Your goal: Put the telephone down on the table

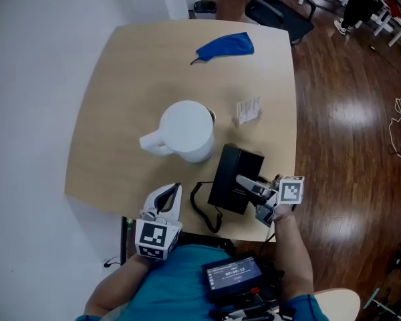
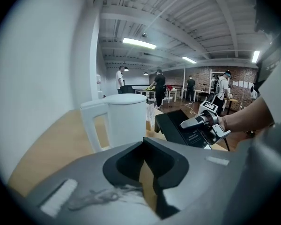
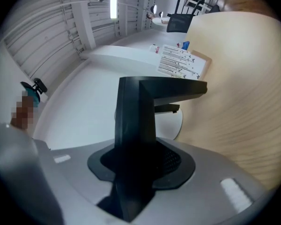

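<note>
The black telephone is tilted low over the near right part of the wooden table. I cannot tell whether it touches the top. My right gripper is shut on its right side. The right gripper view shows the telephone as a dark slab clamped between the jaws of that gripper. Its black cord loops at the table's near edge. My left gripper hovers at the near edge, left of the cord, shut on nothing. The left gripper view shows the telephone and the right gripper ahead on the right.
A white kettle stands mid-table, just left of the telephone and close in front of my left gripper. A small printed card stands behind the telephone. A blue cloth lies at the far side. A black chair is beyond the table.
</note>
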The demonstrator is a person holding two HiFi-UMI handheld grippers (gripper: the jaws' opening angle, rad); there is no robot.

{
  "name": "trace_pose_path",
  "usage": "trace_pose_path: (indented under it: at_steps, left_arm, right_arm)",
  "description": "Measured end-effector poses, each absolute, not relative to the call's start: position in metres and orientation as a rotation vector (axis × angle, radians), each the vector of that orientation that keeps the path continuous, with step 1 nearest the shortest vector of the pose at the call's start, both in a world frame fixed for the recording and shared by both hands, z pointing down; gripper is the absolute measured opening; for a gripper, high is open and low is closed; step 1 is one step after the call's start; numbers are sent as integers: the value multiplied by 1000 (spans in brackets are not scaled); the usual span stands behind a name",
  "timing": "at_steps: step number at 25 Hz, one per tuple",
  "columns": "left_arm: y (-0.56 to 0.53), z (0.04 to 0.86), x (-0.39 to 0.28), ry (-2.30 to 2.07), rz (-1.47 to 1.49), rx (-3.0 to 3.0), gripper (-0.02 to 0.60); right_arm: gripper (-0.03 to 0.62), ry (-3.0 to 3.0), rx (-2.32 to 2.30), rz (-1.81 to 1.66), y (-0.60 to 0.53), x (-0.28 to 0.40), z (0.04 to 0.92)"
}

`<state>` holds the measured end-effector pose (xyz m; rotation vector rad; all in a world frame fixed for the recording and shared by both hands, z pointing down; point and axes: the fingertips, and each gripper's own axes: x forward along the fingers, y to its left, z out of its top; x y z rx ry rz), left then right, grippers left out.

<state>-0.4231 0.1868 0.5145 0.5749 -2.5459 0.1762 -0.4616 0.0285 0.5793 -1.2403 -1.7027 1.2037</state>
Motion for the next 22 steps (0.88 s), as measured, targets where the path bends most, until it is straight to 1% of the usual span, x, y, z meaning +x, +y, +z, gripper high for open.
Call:
trace_pose_path:
  at_steps: [8,22]
  left_arm:
    - [173,534,-425,-2504,166,535,15]
    - [161,517,-435,-2519,155,532,15]
  right_arm:
    - [152,-1638,-1223,1151,28,-475,625]
    - [155,-1641,-1183,1129,32,-480,636]
